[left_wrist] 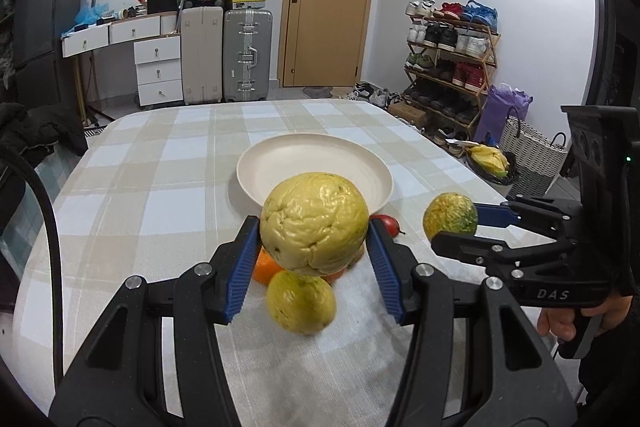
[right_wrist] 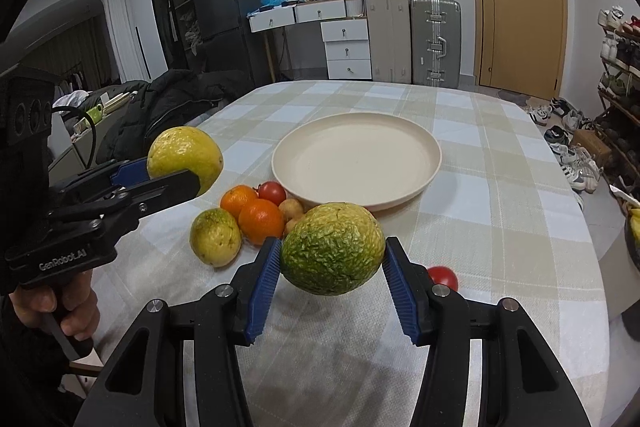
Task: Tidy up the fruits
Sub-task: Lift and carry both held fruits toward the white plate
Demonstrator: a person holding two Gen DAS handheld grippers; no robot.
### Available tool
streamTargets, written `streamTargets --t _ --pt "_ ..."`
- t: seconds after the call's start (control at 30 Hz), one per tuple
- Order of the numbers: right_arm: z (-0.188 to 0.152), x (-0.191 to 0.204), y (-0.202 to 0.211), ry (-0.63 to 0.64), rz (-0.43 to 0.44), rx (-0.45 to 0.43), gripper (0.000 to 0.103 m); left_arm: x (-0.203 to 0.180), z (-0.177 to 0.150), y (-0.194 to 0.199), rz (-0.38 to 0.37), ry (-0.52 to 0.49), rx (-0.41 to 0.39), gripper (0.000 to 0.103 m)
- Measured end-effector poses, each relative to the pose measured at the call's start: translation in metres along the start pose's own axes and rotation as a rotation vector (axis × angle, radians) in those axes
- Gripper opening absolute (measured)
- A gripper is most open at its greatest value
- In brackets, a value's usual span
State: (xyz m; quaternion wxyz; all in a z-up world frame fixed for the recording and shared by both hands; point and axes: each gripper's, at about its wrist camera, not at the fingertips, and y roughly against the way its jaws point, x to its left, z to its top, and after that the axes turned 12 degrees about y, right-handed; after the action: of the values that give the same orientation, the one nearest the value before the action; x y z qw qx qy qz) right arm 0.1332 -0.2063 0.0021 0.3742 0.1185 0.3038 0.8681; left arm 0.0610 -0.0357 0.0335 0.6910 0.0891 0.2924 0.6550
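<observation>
My left gripper (left_wrist: 314, 259) pinches a wrinkled yellow fruit (left_wrist: 314, 223) between its blue pads, in the air above the pile. My right gripper (right_wrist: 330, 279) pinches a green-yellow wrinkled fruit (right_wrist: 333, 247) the same way, also off the cloth. The cream plate (right_wrist: 420, 135) on the checked tablecloth (right_wrist: 500, 187) holds nothing yet, so I judge the work is only at its beginning. On the cloth near the plate there wait two oranges (right_wrist: 260, 219), a cherry tomato (right_wrist: 273, 191), two small brownish fruits (right_wrist: 291, 209), another yellow-green fruit (right_wrist: 215, 243), and one more tomato (right_wrist: 443, 277) apart at the right.
</observation>
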Motion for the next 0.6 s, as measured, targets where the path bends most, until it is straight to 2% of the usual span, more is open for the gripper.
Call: streamTargets --t 0.27,0.6 --pt "0.016 -0.012 -0.004 -0.035 0.002 -0.024 0.053 0.006 0.014 -0.017 0.03 0.01 -0.005 0.051" --pt "0.027 -0.027 -0.027 -0.095 0.012 -0.007 0.053 0.009 0.024 -0.05 0.045 0.017 0.02 0.051"
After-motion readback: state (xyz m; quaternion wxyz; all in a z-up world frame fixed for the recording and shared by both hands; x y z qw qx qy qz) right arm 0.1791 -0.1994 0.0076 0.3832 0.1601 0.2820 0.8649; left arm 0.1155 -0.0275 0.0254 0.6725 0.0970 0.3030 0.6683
